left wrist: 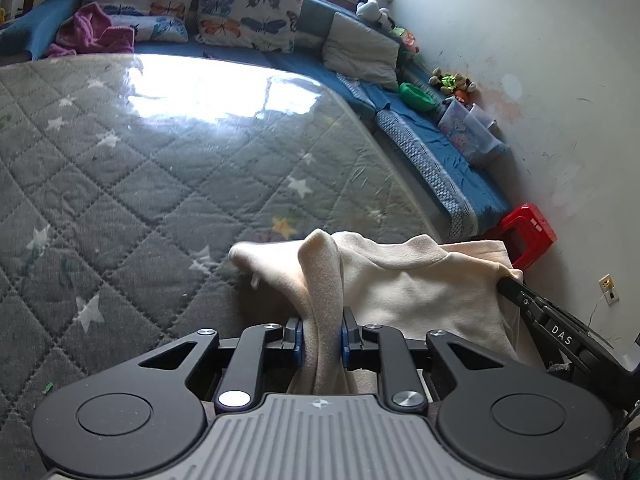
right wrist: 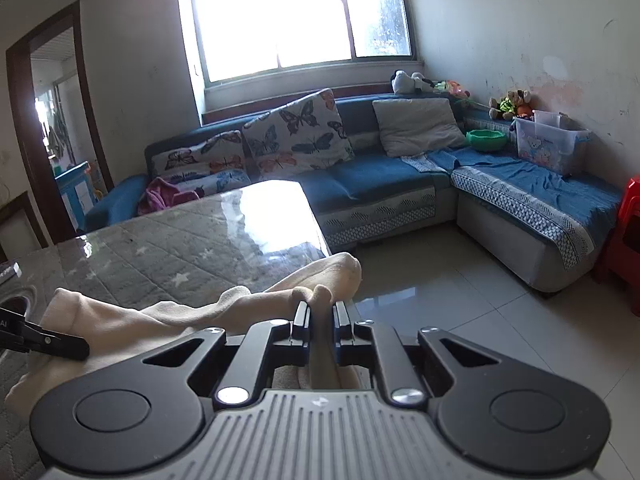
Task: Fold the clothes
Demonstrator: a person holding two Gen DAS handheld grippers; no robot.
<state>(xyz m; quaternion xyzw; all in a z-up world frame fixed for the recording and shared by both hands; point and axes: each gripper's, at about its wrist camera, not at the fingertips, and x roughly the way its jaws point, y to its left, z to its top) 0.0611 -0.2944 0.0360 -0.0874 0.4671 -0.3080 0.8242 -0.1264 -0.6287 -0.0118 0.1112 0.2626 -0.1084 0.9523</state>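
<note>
Cream fleece garment [left wrist: 404,280], soft and thick-napped, pinched at two points and stretched between them over the near edge of a grey quilted table [left wrist: 160,184] under clear plastic.

Left gripper [left wrist: 322,338]: closed on a rolled fold of the fleece, blue pads pressed in from both sides, cloth rising straight ahead of the jaws and drooping away forward and to the right. Collar-like rim seen just beyond and to the right of the grip.

Right gripper [right wrist: 322,320]: narrowed onto a bunched ridge of the same garment, fold standing up between the jaws, a sleeve-like end [right wrist: 340,270] lying ahead and slightly right, past the table corner. Remaining cloth trailed off to the left of this gripper, toward the other tool, whose black finger showed at the far left edge.

Key relation: long axis of the garment ran crosswise between the two grips, left to right, not along either gripper's fingers. Bulk of the cloth lay nearer the left gripper, partly resting on the table; right-hand portion appeared to hang off the edge, above floor tiles.

Judged step: garment held for spreading or for a first fold; likely need to carry both grips forward together over the table, keeping the span taut.

Not involved: blue sofa [right wrist: 380,176] well ahead.
</note>
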